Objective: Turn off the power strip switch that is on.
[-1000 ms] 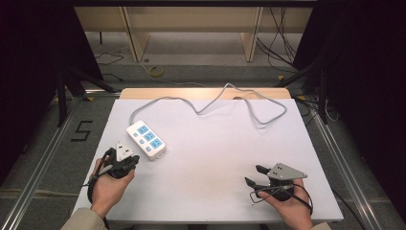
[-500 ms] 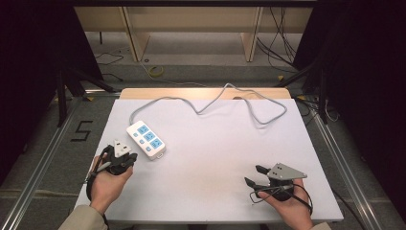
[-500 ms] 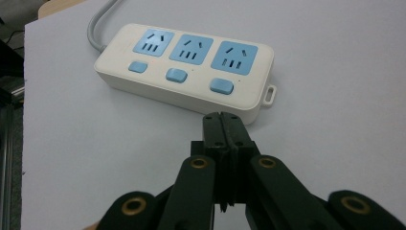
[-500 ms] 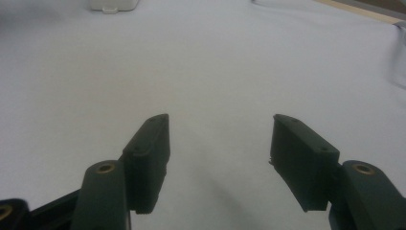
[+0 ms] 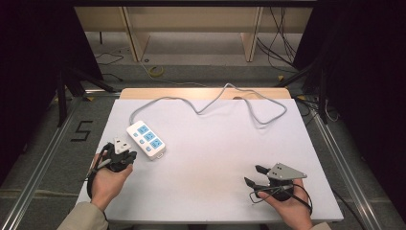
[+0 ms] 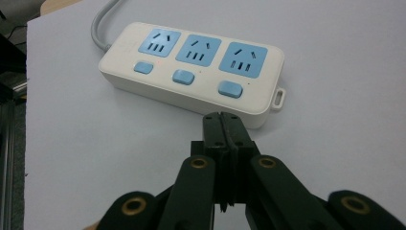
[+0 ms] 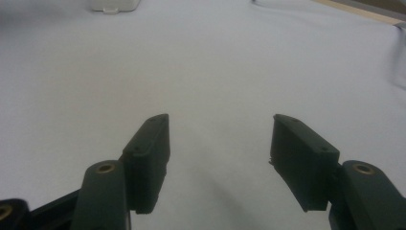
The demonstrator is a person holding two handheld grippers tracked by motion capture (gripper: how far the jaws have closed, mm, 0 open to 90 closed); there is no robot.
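Where the left tongs (image 6: 222, 125) point with their black jaws pressed together and nothing between them, a white power strip (image 5: 146, 139) lies flat on the table (image 5: 215, 158), just beyond the tips and not touched by them. It has three pale blue sockets (image 6: 197, 50) in a row along its top, a blue switch (image 6: 183, 76) beside each, and a small hanging loop (image 6: 279, 98) at the near end. A grey cord (image 5: 225, 98) leaves its far end and snakes in loose bends along the table's back edge. The strip sits in the left half of the white table, aslant to the edges and well in from them. The right tongs (image 5: 253, 175) rest near the front right corner with jaws standing apart and nothing held, well apart from the strip. Between the two hands the table surface lies open, from the strip across the middle to the right edge and back to the cord.
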